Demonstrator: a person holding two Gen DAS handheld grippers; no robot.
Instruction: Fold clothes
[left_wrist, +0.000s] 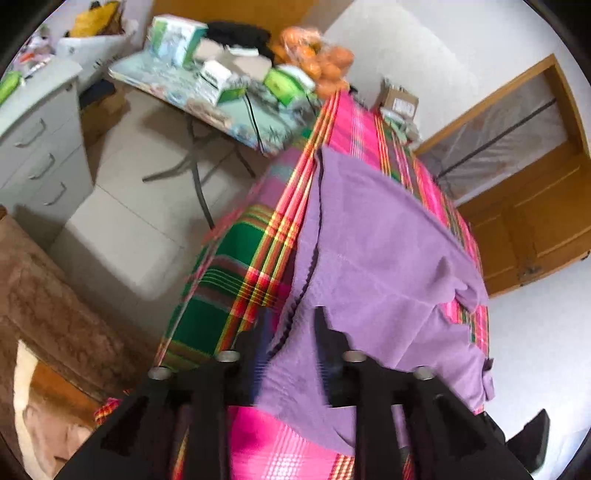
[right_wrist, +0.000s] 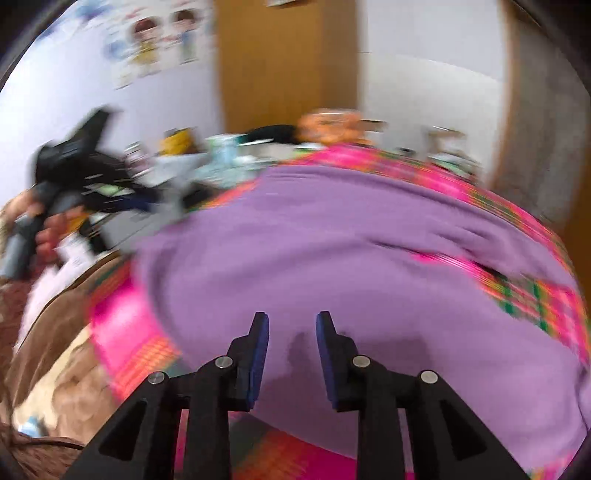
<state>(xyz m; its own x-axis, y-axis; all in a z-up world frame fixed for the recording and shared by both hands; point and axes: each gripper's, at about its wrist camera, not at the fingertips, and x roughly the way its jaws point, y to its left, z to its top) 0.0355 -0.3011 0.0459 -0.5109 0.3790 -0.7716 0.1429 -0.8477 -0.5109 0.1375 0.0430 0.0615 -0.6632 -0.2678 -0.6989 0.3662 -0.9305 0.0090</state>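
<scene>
Pink-green plaid woven tablecloth (left_wrist: 236, 266) covered the table, soft purple fleece garment (right_wrist: 332, 240) spread flat on it. Left gripper (left_wrist: 291, 332) and right gripper (right_wrist: 291, 328) both sat partly open, blue pads (right_wrist: 258, 354) gripping nothing.

A garment (left_wrist: 373, 236) lies spread on a cloth-covered desk (left_wrist: 236, 273), reaching from the near edge toward the far end. Its left edge runs along the desk's left edge. The left gripper (left_wrist: 286, 332) hangs over the garment's near left part, jaws apart, the garment's edge between them. The right gripper (right_wrist: 291, 332) hangs over the garment's near middle, jaws apart with nothing between them. Beyond the desk's far end a second desk (left_wrist: 207, 107) carries boxes (left_wrist: 177, 37) and a bag of fruit (left_wrist: 317, 59). A drawer cabinet (left_wrist: 40, 147) stands far left on the floor (left_wrist: 122, 229). A door (left_wrist: 532, 206) stands right of the desk.
</scene>
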